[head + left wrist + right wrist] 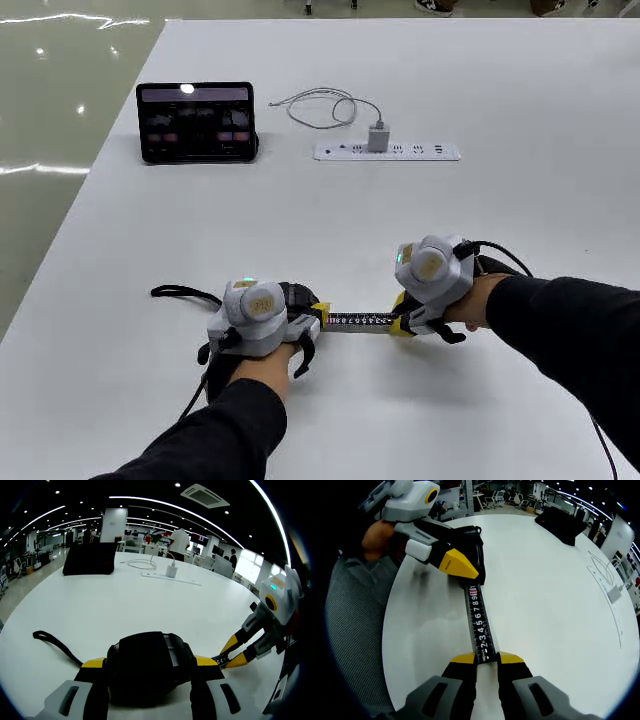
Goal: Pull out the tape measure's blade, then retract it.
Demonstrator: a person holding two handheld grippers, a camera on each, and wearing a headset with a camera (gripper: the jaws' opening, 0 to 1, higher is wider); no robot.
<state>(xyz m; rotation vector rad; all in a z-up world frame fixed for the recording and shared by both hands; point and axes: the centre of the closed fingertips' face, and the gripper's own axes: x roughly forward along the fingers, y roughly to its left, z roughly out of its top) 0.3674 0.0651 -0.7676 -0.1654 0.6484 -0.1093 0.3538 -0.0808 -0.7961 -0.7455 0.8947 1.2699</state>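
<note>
Tape measure case (297, 297), black and boxy, lies on the white table (450, 80) near its front edge, clamped from both sides by the yellow-tipped jaws of the left gripper (312, 318); in the left gripper view the case fills the gap between the two jaws, with a tip pressed against each flank. A short length of blade (358, 321) runs out of the case toward the person's right, lying flat or very close to the tabletop, and its free end is pinched between the jaws of the right gripper (400, 315), which are pressed together on it. The right gripper view looks straight along the blade: black face, white digits from 2 to 9 readable, a red mark just before the case mouth. The two grippers point at one another, near but not touching, joined by the blade between them. A thin black strap (185, 293) trails from the case's left side and lies curved on the table. Each gripper is held by a hand in a dark sleeve. Well apart from all this, toward the far side of the table, a dark tablet (196, 121) stands propped up, and to its right lies a white power strip (420, 152) with a white charger (378, 137) plugged in and a pale cable (320, 105) looped beside it
</note>
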